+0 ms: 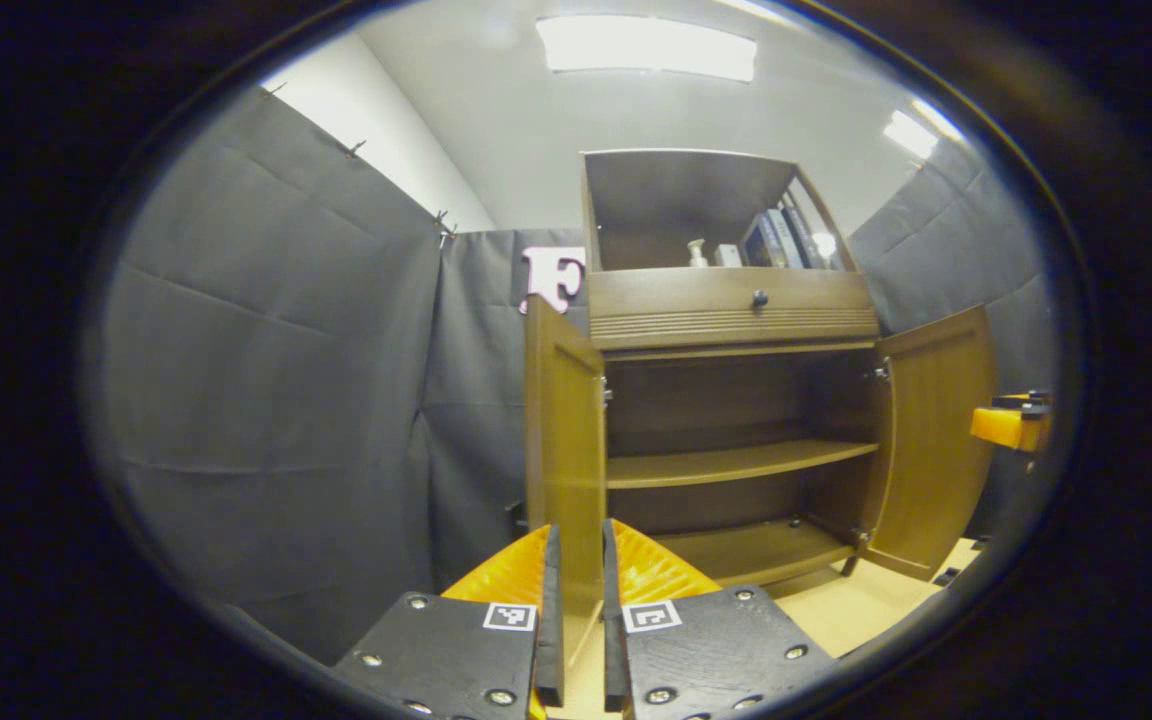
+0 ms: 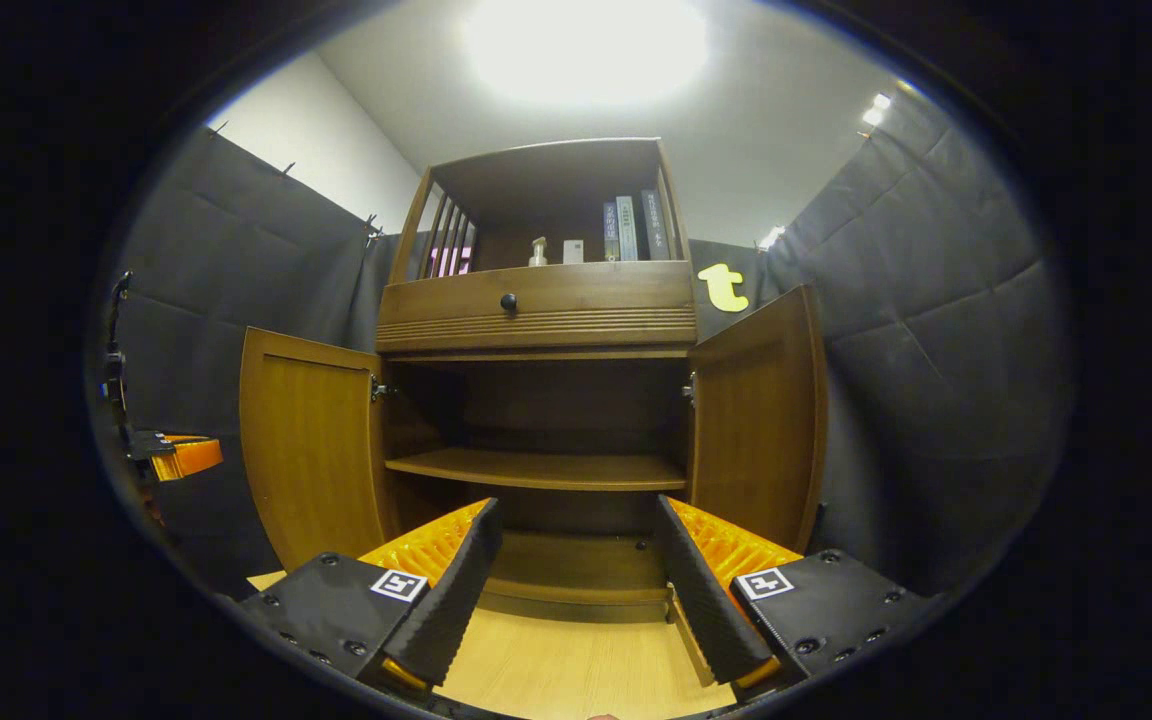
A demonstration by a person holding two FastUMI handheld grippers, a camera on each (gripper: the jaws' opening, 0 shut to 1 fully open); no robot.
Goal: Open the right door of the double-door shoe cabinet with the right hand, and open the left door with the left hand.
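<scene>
In the left gripper view, the left hand-held gripper (image 1: 576, 610) sits low in the frame with its two fingers nearly parallel and only a narrow gap between them. The bottom edge of the shoe cabinet's left door (image 1: 566, 440) runs down into that gap, but the picture does not settle whether both fingers press on it, so its grip cannot be told. The shoe cabinet (image 1: 736, 320) stands ahead against the booth's dark cloth wall, with both lower doors swung outward. The right door (image 1: 936, 440) is wide open on the far side, and the other hand-held gripper (image 1: 1011, 425) shows just beside its outer edge. Inside, a middle shelf (image 1: 736, 462) and the bottom board are bare. A drawer with a dark knob (image 1: 759, 298) sits above, and the top compartment holds a pump bottle (image 1: 697, 253) and books (image 1: 781, 240).

In the right gripper view, the right hand-held gripper (image 2: 576, 590) has its fingers spread wide apart, holding nothing, above a light wooden floor (image 2: 576, 670). The cabinet faces it squarely, the left door (image 2: 311, 450) and right door (image 2: 756, 420) both open. The left hand-held gripper (image 2: 176, 455) shows near the left door's outer edge.
</scene>
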